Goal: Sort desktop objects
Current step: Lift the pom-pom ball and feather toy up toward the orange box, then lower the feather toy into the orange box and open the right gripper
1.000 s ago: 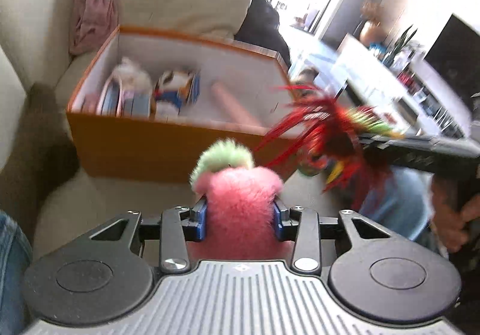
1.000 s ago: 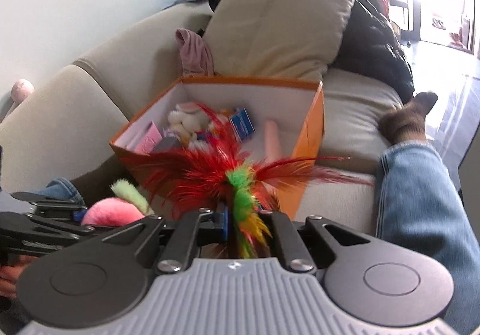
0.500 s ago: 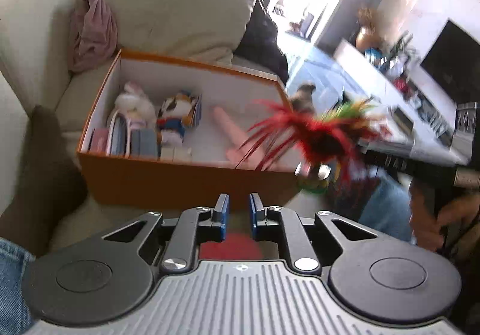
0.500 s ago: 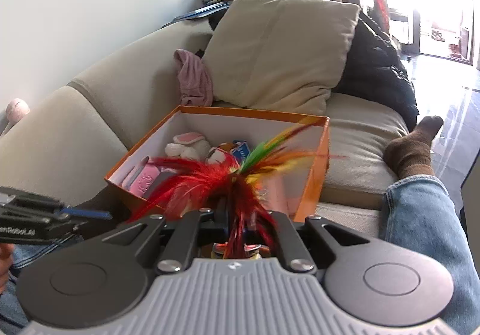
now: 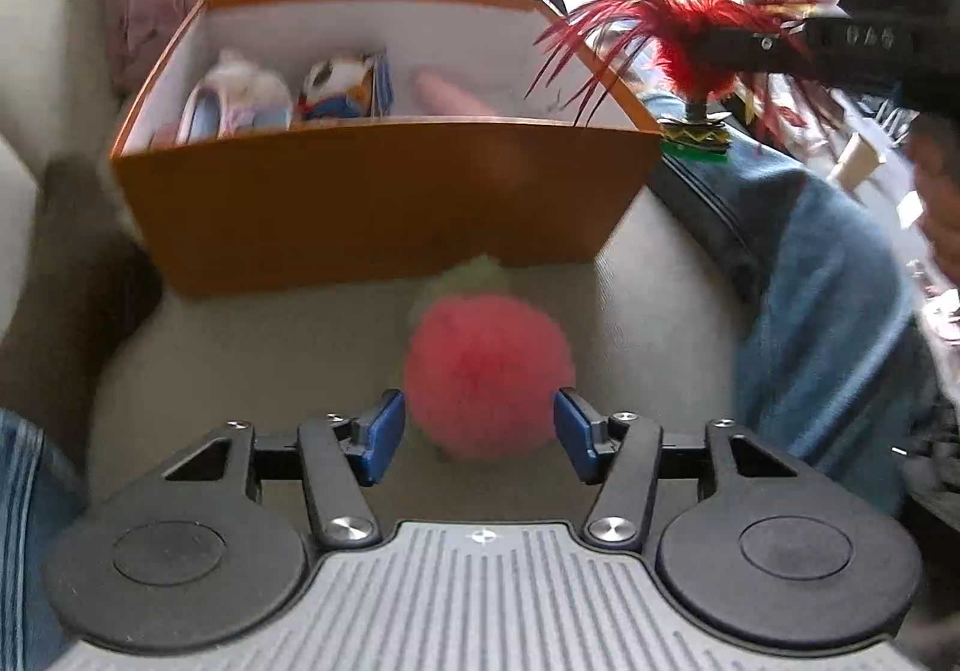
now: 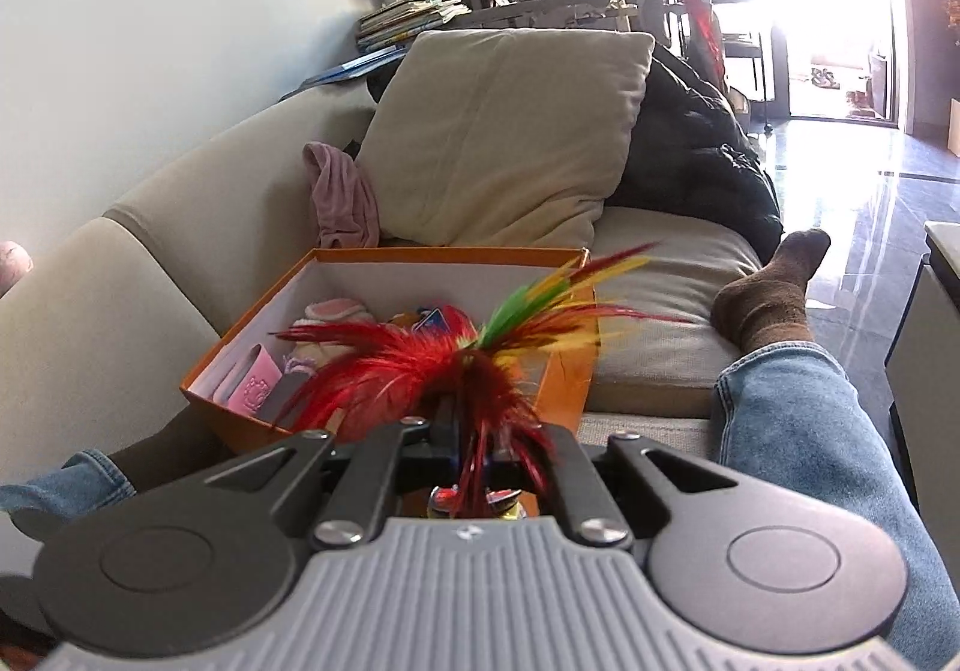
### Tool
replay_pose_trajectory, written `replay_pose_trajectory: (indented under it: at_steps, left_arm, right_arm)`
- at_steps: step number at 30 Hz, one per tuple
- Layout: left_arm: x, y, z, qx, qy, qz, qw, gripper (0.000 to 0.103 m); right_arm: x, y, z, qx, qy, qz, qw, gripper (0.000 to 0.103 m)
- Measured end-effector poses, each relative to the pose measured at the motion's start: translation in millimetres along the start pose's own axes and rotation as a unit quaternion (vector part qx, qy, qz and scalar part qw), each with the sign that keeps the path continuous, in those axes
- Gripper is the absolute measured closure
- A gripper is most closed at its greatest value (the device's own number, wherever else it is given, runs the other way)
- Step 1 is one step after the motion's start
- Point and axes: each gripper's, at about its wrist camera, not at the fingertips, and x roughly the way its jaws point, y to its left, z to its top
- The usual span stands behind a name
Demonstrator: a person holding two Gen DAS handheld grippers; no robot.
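The right tongs [image 6: 474, 452] are clamped on what seems to be the stem of a red feather toy [image 6: 444, 365], its plumes fanning over the orange box [image 6: 252, 419] on the beige sofa [image 6: 654, 275], beside a jeans-clad leg [image 6: 798, 419] with a brown sock [image 6: 774, 305].
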Motion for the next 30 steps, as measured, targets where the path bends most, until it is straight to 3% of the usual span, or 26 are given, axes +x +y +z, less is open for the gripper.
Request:
replay_pose_trajectory:
  at_steps: [12, 20, 30]
  left_arm:
    - [66, -11, 5, -0.001, 0.033, 0.03, 0.999, 0.036]
    - [82, -10, 5, -0.013, 0.033, 0.043, 0.9984, 0.036]
    - [77, -1, 5, -0.021, 0.019, 0.039, 0.9988, 0.045]
  right_arm:
    - [10, -5, 34, 0.0, -0.041, 0.003, 0.999, 0.099]
    - [82, -1, 61, -0.03, -0.015, -0.023, 0.999, 0.099]
    - [157, -16, 68, -0.019, 0.031, -0.06, 0.998, 0.099]
